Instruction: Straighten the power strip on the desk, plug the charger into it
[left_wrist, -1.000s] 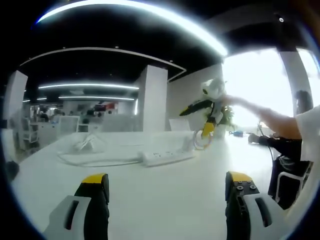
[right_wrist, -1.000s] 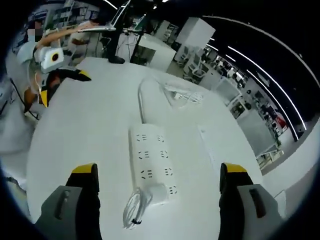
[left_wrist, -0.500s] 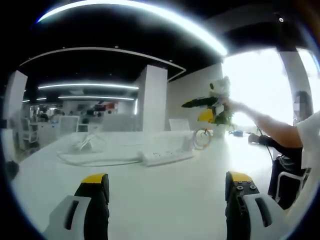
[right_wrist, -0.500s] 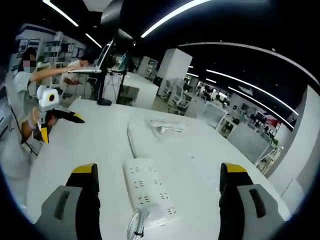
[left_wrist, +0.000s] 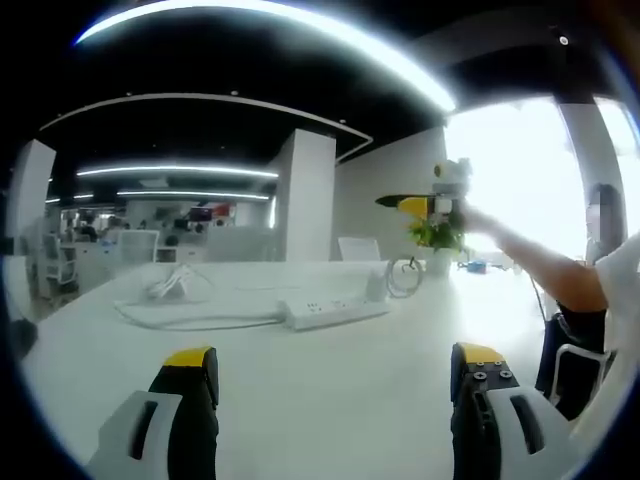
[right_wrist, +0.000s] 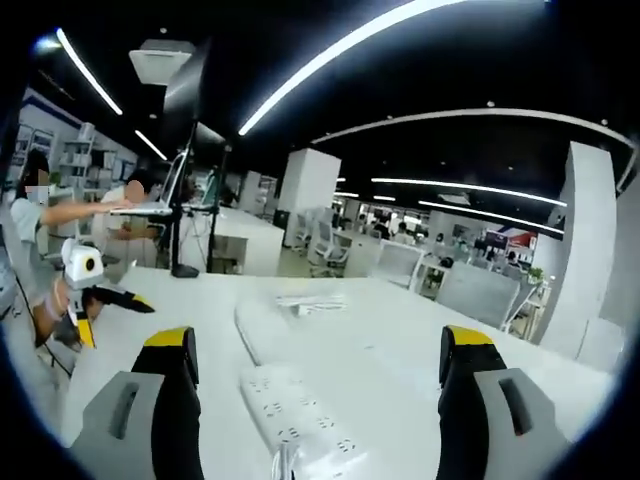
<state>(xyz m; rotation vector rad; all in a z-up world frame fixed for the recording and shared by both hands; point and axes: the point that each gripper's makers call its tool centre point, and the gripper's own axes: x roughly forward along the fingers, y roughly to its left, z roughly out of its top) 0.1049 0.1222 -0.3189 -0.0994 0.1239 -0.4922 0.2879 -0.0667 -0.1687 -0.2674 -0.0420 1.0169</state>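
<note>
We hold both hand-held grippers clear of the tabletop (left_wrist: 330, 400), jaws wide apart and empty. The strip (left_wrist: 335, 312) lies well ahead of the left hand-held gripper (left_wrist: 330, 385), its cord (left_wrist: 190, 322) trailing left; the charger (left_wrist: 376, 284) sits at its far end. The right hand-held gripper (right_wrist: 312, 390) hovers raised and roughly level just above the strip. Risk, we judge: nudging one end could swing the strip and drag the cord.
</note>
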